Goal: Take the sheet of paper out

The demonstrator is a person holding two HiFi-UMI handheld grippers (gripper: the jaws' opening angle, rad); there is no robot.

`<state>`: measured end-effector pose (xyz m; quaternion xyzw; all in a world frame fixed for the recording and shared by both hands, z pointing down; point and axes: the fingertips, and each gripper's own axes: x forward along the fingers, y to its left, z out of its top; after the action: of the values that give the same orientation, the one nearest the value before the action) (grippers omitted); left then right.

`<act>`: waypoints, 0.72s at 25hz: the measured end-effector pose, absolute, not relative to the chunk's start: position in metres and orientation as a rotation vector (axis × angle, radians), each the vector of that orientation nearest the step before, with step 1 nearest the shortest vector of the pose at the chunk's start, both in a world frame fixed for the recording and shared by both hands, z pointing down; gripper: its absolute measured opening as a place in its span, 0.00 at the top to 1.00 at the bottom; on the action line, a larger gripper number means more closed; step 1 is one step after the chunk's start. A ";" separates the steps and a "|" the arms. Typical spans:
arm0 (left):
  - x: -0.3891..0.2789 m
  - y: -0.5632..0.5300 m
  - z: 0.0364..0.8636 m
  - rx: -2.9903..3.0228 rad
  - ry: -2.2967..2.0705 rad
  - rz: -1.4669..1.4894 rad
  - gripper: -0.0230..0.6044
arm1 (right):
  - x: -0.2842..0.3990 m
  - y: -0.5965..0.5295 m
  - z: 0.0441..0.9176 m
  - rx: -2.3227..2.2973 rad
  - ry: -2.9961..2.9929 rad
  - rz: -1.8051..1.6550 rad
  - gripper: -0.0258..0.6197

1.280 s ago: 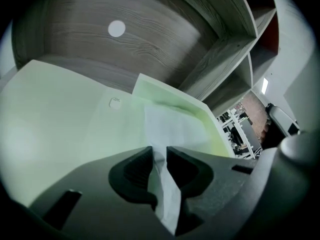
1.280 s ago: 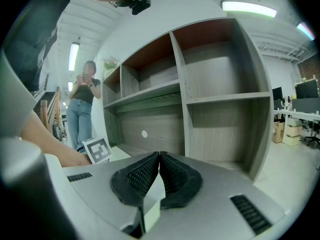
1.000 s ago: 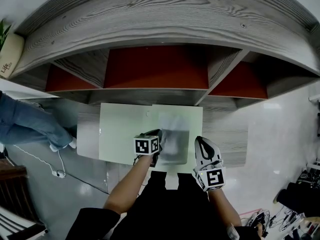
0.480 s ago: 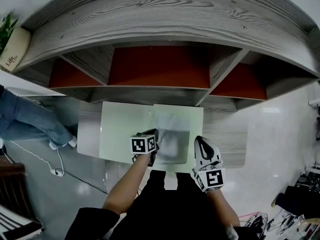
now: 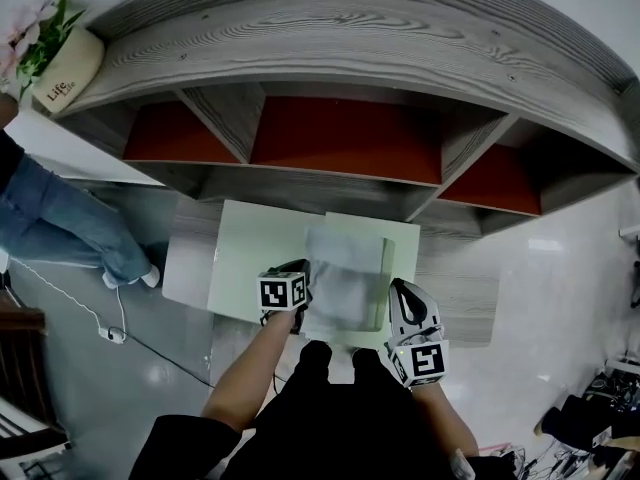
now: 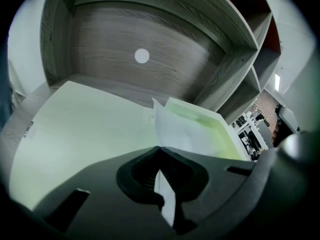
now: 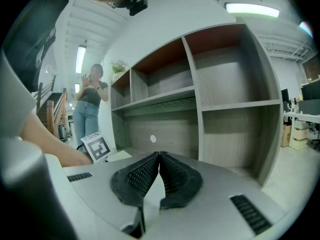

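A pale green folder (image 5: 250, 258) (image 6: 85, 124) lies open on the grey desk. A thin white sheet of paper (image 5: 340, 283) (image 6: 182, 131) lies over its right half, lifted at the near left side. My left gripper (image 5: 303, 270) (image 6: 159, 149) is shut on the sheet's left edge, and the paper runs up from between its pads. At the folder's right edge my right gripper (image 5: 398, 288) (image 7: 159, 154) is shut. A pale sliver sits between its pads, and the folder's raised green edge (image 5: 384, 283) lies beside it.
A grey wooden shelf unit (image 5: 340, 58) with red back panels stands behind the desk (image 5: 455, 293). A plant pot (image 5: 65, 68) sits on its top left corner. A person in jeans (image 5: 55, 233) stands at the left, and a white cable (image 5: 105, 333) lies on the floor.
My left gripper has drawn leftward across the folder with the sheet in its jaws. The sheet reaches further left and nearer. A raised green folder edge now shows beside the right gripper.
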<state>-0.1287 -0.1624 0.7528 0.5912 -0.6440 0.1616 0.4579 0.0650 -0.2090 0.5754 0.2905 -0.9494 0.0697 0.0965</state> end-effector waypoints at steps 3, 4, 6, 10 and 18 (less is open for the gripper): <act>-0.140 -0.159 0.748 1.459 -1.609 0.404 0.95 | 0.057 -0.205 0.572 0.836 -2.822 0.194 0.93; -0.145 -0.159 0.746 1.459 -1.619 0.405 0.95 | 0.055 -0.204 0.572 0.827 -2.824 0.190 0.93; -0.154 -0.156 0.742 1.454 -1.642 0.406 0.95 | 0.051 -0.200 0.572 0.808 -2.828 0.185 0.93; -0.174 -0.147 0.734 1.438 -1.687 0.408 0.95 | 0.041 -0.192 0.572 0.773 -2.835 0.179 0.93; -0.202 -0.123 0.717 1.390 -1.781 0.360 0.95 | 0.014 -0.180 0.565 0.699 -2.869 0.153 0.93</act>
<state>-0.2021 -0.1229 0.7169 0.5529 -0.7087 0.1432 0.4141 0.0144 -0.1804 0.5652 0.2354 -0.9662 0.0517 0.0921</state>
